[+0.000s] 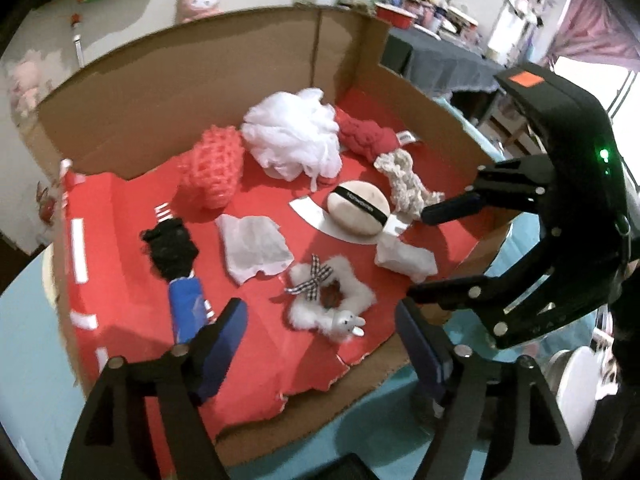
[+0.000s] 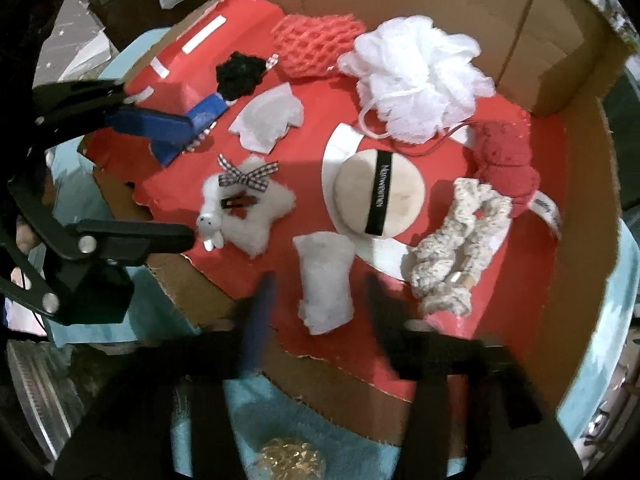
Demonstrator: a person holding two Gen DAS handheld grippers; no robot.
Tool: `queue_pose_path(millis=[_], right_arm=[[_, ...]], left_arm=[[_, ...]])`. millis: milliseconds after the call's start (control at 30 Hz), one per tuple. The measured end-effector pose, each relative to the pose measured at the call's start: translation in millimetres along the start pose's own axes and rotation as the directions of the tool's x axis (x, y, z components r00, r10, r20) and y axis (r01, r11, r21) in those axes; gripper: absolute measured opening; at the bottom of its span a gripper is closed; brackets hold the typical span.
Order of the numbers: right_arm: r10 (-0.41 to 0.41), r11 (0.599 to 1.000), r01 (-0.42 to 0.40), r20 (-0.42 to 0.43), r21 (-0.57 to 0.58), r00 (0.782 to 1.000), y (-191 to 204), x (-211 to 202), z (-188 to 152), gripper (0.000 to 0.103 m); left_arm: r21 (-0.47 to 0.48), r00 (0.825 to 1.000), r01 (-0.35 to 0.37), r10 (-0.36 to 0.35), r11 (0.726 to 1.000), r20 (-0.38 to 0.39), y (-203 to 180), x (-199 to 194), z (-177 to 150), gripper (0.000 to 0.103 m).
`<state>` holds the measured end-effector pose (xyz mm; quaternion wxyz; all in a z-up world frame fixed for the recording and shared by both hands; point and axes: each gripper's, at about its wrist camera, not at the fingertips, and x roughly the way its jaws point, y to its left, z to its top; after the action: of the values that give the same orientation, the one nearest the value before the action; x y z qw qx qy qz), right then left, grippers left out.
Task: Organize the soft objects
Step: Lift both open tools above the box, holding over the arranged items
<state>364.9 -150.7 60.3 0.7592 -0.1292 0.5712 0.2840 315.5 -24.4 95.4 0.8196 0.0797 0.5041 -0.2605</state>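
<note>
A cardboard box [image 1: 168, 92] lined in red holds soft things: a white mesh pouf [image 1: 292, 136], a coral net sponge [image 1: 216, 168], a red knit cloth [image 1: 368, 136], a cream scrunchie [image 1: 404, 184], a round beige powder puff [image 1: 358, 208], a white cotton wad [image 2: 326, 280], a fluffy white star with a checked bow [image 1: 328, 300], a white pad [image 1: 256, 248] and a black-and-blue item [image 1: 180, 272]. My left gripper [image 1: 320, 344] is open above the box's near edge. My right gripper [image 2: 320, 304] is open, its fingers either side of the cotton wad.
The box [image 2: 580, 240] sits on a light blue cloth [image 1: 24, 360]. A gold scrubber [image 2: 292, 460] lies on the cloth outside the box. A cluttered table [image 1: 440, 52] stands behind.
</note>
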Motion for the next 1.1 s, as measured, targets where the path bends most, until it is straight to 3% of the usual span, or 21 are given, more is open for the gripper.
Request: queue_pose_path(millis=[167,367,533,867,1100], right_arm=[[-0.035,0.998,0.032,0.058,0.044,0.998,2.4,-24.7,-3.6,0.069],[-0.093,0.983,0.074,0.112,0.167,0.989,1.3,-52.9,-10.4,0.07],[-0.176,0.957,0.136,0.137,0.256,0.975,4.8,-66.5,-21.1,0.075],[-0.207,0.914,0.14,0.143,0.381,0.968,4.2,-55.4,-34.9,0.076],[-0.217,0.899,0.146,0.131,0.412,0.967,0.0,-43.4,-37.0,0.076]], left_arm=[[-0.087,0.998,-0.018,0.022,0.996,0.052,2.8,-23.8,-6.5,0.096],[-0.207,0.987,-0.092,0.116,0.974,0.109,6.3,-35.8,-14.6,0.103],[-0.314,0.983,-0.126,0.161,0.941,0.086,15.3,-29.7,-21.2,0.103],[-0.367,0.977,-0.19,0.211,0.911,0.017,13.8,-12.0,-29.6,0.103],[-0.357,0.974,-0.214,0.225,0.909,-0.012,11.2,0.5,-31.7,0.103]])
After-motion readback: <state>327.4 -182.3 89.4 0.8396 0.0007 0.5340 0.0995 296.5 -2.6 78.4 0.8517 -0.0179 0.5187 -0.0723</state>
